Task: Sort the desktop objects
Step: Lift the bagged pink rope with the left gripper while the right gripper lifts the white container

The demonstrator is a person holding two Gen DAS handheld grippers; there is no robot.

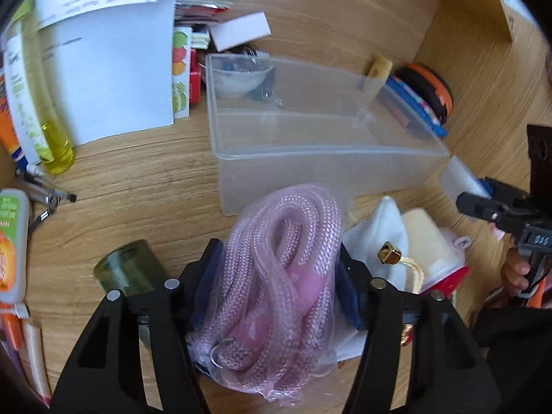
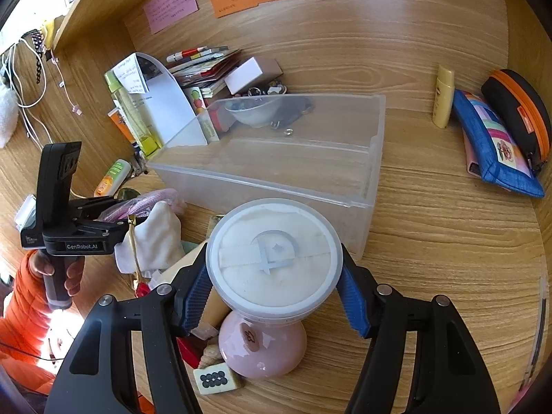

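Observation:
My left gripper [image 1: 277,283] is shut on a clear bag of coiled pink rope [image 1: 276,276], held just in front of the clear plastic box [image 1: 310,158]. My right gripper [image 2: 274,293] is shut on a round clear case with a white powder puff [image 2: 274,258], held above the desk near the box's [image 2: 362,207] front corner. The left gripper also shows at the left of the right wrist view [image 2: 114,214], and the right gripper at the right edge of the left wrist view [image 1: 483,203]. The box holds a white bowl [image 1: 238,76] at its back.
Left wrist view: a green glass jar [image 1: 127,269], white cloth with a gold bell [image 1: 386,255], papers [image 1: 103,69], a yellow bottle [image 1: 55,145], pens [image 1: 48,196]. Right wrist view: a pink ceramic piece [image 2: 262,348], a mahjong tile [image 2: 215,377], blue pouch [image 2: 496,145], orange-black case [image 2: 521,110], yellow tube [image 2: 443,96].

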